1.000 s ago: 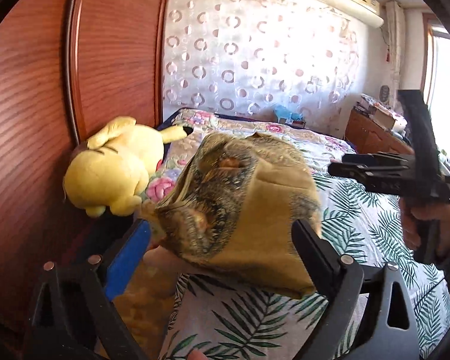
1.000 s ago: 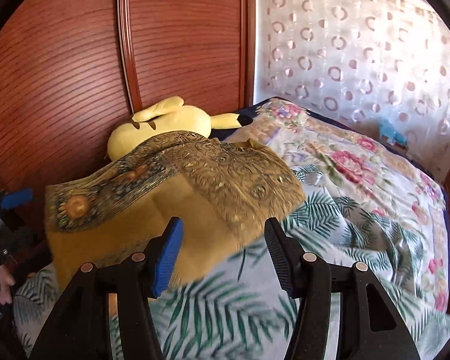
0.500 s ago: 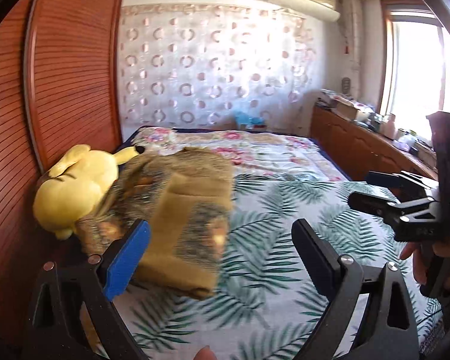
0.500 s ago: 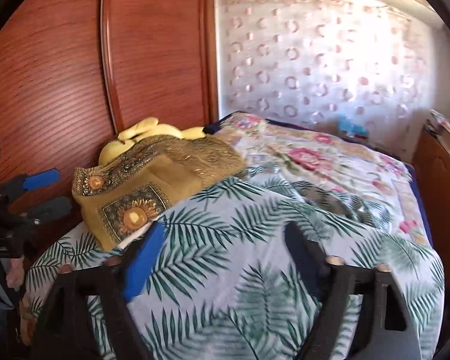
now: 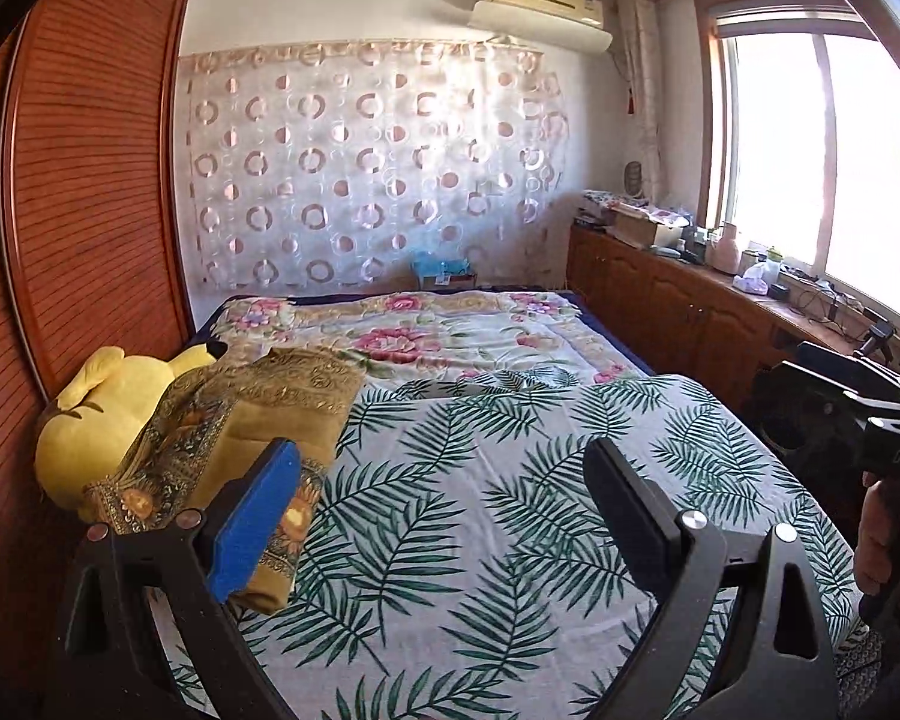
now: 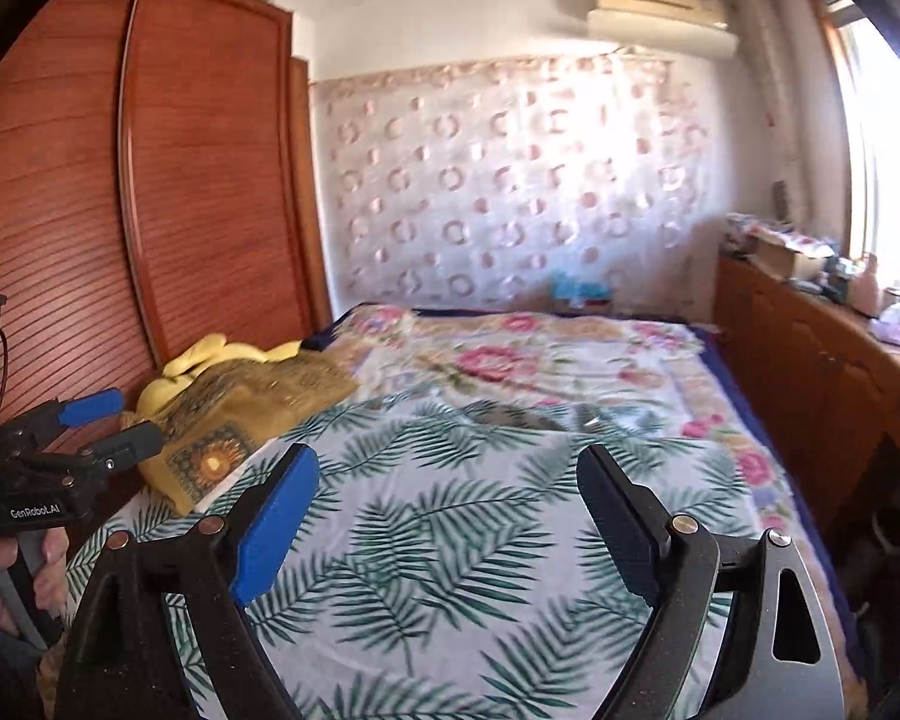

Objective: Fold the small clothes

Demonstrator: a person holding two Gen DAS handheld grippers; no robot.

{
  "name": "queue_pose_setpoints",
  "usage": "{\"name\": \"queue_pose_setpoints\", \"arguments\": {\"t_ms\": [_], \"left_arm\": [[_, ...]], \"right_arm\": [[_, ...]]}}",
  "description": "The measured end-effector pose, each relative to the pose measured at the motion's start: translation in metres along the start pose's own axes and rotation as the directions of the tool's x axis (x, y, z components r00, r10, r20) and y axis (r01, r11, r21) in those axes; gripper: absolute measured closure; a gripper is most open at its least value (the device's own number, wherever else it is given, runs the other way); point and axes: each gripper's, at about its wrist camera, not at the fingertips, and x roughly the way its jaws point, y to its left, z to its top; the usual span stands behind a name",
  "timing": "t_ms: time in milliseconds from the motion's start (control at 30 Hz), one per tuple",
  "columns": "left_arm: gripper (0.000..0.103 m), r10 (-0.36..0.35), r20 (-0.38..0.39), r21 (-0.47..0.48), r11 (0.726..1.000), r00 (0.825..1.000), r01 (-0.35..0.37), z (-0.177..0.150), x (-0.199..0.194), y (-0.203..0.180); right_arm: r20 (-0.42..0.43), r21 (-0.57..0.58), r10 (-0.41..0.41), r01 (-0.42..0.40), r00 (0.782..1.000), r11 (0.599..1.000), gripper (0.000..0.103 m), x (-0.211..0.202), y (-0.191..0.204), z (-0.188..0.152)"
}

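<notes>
A folded mustard-yellow cloth (image 5: 246, 420) with a dark patterned border lies at the bed's left edge, partly draped over a yellow plush toy (image 5: 96, 408). It also shows in the right wrist view (image 6: 240, 414). My left gripper (image 5: 444, 516) is open and empty, pulled back over the leaf-print sheet (image 5: 510, 480), just right of the cloth. My right gripper (image 6: 450, 516) is open and empty over the same sheet (image 6: 450, 528). Each gripper shows at the edge of the other's view: the right one (image 5: 840, 402), the left one (image 6: 102, 426).
A wooden wardrobe (image 5: 78, 210) stands along the bed's left side. A floral blanket (image 5: 438, 330) covers the bed's far half. A low wooden cabinet (image 5: 690, 312) with clutter runs under the window on the right. A curtain (image 5: 360, 162) hangs behind the bed.
The left gripper let go of the cloth, which now lies on the bed against the plush toy. Both grippers drew back from it and the views widened.
</notes>
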Motion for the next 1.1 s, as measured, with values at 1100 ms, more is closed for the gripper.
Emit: {"name": "queue_pose_setpoints", "arguments": {"t_ms": [1100], "left_arm": [[0.007, 0.015, 0.001, 0.002, 1.0, 1.0, -0.015, 0.003, -0.007, -0.01]], "right_arm": [[0.02, 0.022, -0.04, 0.039, 0.999, 0.999, 0.014, 0.002, 0.011, -0.012]]}}
